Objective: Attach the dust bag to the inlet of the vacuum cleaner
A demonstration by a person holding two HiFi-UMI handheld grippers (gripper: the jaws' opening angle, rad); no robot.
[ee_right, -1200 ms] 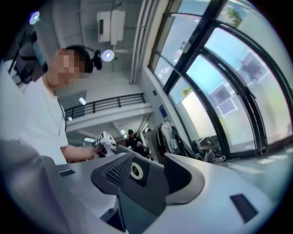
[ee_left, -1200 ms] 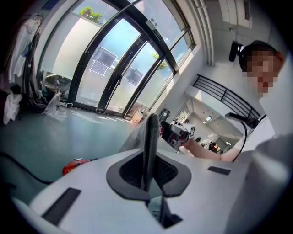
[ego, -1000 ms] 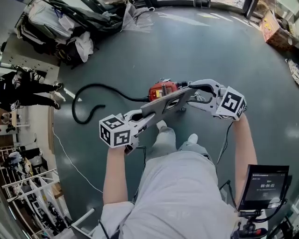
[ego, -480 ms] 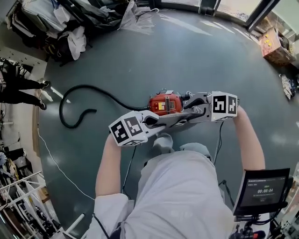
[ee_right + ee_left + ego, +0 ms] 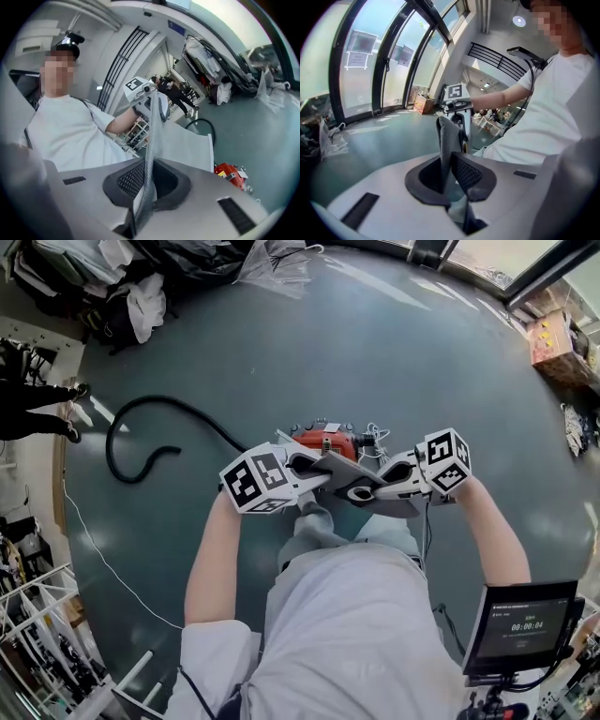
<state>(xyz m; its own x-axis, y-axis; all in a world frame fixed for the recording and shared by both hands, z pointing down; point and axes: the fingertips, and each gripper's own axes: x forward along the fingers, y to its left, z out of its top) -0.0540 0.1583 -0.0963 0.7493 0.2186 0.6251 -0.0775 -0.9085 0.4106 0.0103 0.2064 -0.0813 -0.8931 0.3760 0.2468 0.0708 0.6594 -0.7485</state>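
**Both tongs now grip the bag**

The right tongs [image 5: 146, 180] have just snapped shut on an edge of the dust bag [image 5: 342, 468]. The left tongs [image 5: 449, 161] are also clamped on it. The bag has come lower and hangs just above the red vacuum cleaner [image 5: 323, 442] on the floor, probably ready to line up with the inlet.

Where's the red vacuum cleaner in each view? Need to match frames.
Head view: the red vacuum cleaner sits at centre, just beyond the far edge of the grey sheet.
Left gripper view: not in it.
Right gripper view: lower right, small, near the picture's edge.
Shared landmark: the flat grey fabric dust bag, which shows in all three views.
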